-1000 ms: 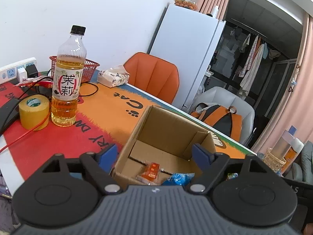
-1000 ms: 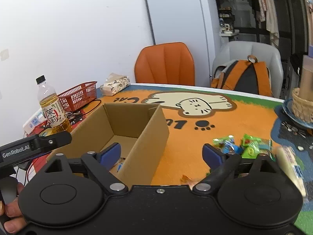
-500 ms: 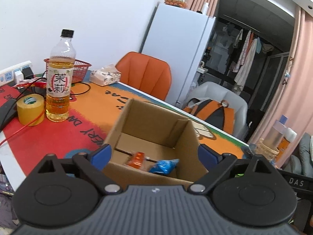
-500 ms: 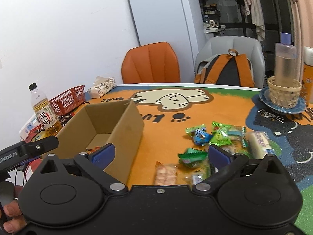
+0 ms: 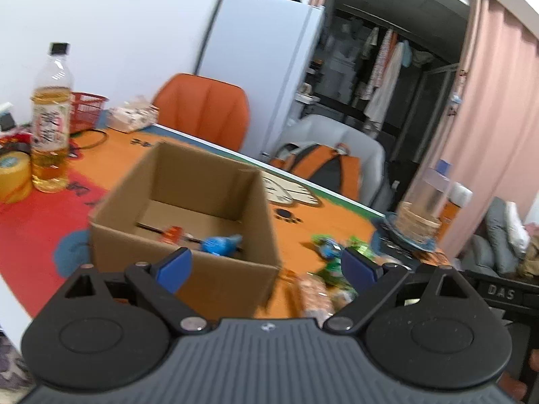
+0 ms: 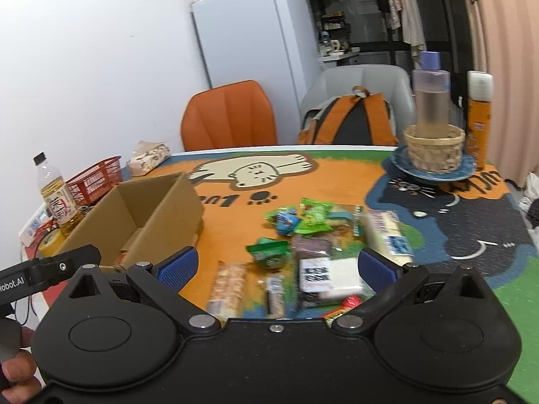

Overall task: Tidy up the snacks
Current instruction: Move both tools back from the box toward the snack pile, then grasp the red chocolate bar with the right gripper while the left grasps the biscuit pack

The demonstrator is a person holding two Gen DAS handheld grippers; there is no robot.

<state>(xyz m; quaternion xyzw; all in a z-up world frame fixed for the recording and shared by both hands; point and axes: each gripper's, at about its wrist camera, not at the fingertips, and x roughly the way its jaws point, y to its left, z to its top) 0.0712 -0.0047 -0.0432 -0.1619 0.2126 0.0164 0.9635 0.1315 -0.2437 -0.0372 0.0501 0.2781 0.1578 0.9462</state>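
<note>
i have swung both views off the cardboard box (image 6: 134,215) toward the snack pile (image 6: 313,252), which now sits between the right tongs (image 6: 278,266); i judge the next pick is being lined up. left tongs (image 5: 266,264) and right tongs are both spread, empty. two snacks lie in the box near the tabletop's left edge. motion blur hides wrapper labels; the nearest packets are cut off.

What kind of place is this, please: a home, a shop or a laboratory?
Most likely a home, probably a dining corner in a small flat. A white fridge stands by the wall, clothes hang in an open wardrobe behind, and a backpack sits on a chair at the table with a cat-print mat.
</note>
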